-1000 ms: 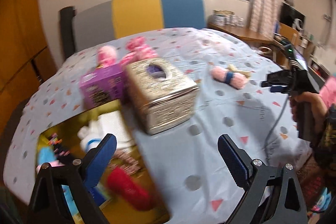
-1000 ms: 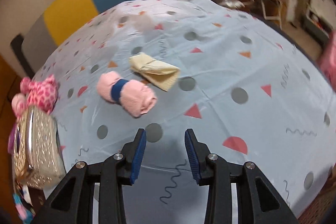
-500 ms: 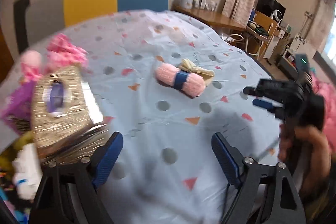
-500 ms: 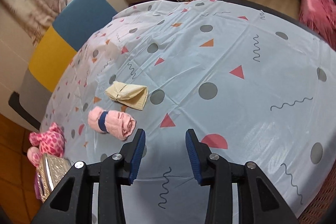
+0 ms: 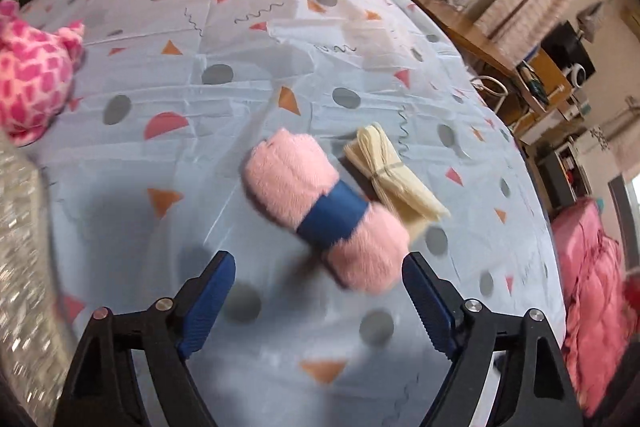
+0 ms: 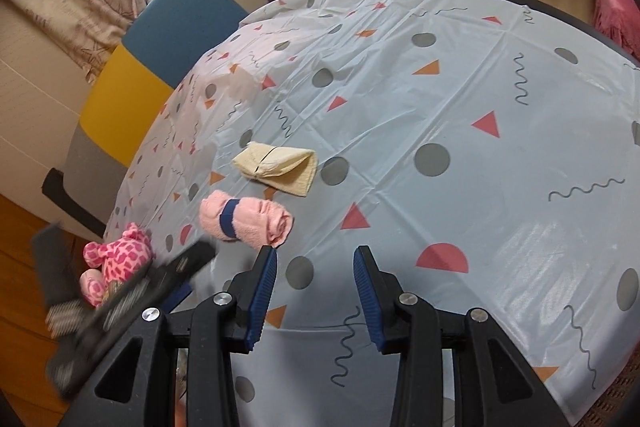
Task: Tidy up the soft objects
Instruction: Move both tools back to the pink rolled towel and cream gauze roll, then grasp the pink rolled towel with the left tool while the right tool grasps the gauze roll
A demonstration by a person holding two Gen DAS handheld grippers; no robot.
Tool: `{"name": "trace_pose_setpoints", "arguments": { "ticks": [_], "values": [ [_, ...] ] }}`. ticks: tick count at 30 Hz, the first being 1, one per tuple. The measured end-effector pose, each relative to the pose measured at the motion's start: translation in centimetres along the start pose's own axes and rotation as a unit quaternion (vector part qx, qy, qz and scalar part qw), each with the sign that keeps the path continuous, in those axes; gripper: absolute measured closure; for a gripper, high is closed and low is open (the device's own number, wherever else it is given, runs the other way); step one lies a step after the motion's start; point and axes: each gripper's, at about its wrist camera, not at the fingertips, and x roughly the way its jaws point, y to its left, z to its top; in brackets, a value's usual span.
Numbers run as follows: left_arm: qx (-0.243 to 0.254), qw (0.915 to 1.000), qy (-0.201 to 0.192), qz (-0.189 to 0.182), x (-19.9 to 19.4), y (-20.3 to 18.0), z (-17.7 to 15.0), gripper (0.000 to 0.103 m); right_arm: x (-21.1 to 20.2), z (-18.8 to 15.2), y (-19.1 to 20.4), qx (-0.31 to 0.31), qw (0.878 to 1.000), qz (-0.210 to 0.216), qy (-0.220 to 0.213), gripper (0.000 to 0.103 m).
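Left tool (image 5: 318, 269) agape nr pink towel roll (image 5: 326, 215)

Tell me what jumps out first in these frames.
The rolled pink towel with its blue band lies mid-table, just ahead of the open left gripper. A folded cream cloth lies right beside it, and a pink spotted plush toy sits at the table's left edge. The right gripper is open, holding nothing.

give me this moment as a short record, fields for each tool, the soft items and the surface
left tool: open, empty, just short of pink rolled towel
right tool: open, empty, above tablecloth
pink rolled towel: blue band round its middle, lying flat
cream folded cloth: tied, beside the towel
pink spotted plush: near table edge
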Motion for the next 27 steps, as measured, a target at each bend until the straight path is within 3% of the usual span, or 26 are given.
{"name": "trace_pose_setpoints", "arguments": {
  "ticks": [9, 11, 13, 19, 27],
  "values": [
    [-0.009, 0.9994, 0.029, 0.02, 5.3, -0.8, 2.5, 0.014, 0.6, -0.4, 0.3, 0.0, 1.0, 0.019, 0.021, 0.063],
    [0.015, 0.9993, 0.019, 0.028, 5.2, -1.3, 2.5, 0.038, 0.7, -0.4, 0.3, -0.001, 0.999, 0.022, 0.025, 0.063],
    [0.032, 0.9991, 0.014, 0.024, 5.1, -1.4, 2.5, 0.048, 0.8, -0.4, 0.3, -0.001, 0.999, 0.022, 0.027, 0.063],
    [0.052, 0.9983, 0.006, 0.025, 3.0, -0.4, 3.1, 0.053, 0.8, -0.6, 0.9, -0.02, 0.999, 0.019, 0.028, 0.063],
    [0.029, 0.9975, -0.039, 0.051, -3.0, 3.2, 7.4, 0.053, 2.1, -0.9, 1.9, -0.048, 0.997, 0.005, 0.063, 0.063]
  ]
}}
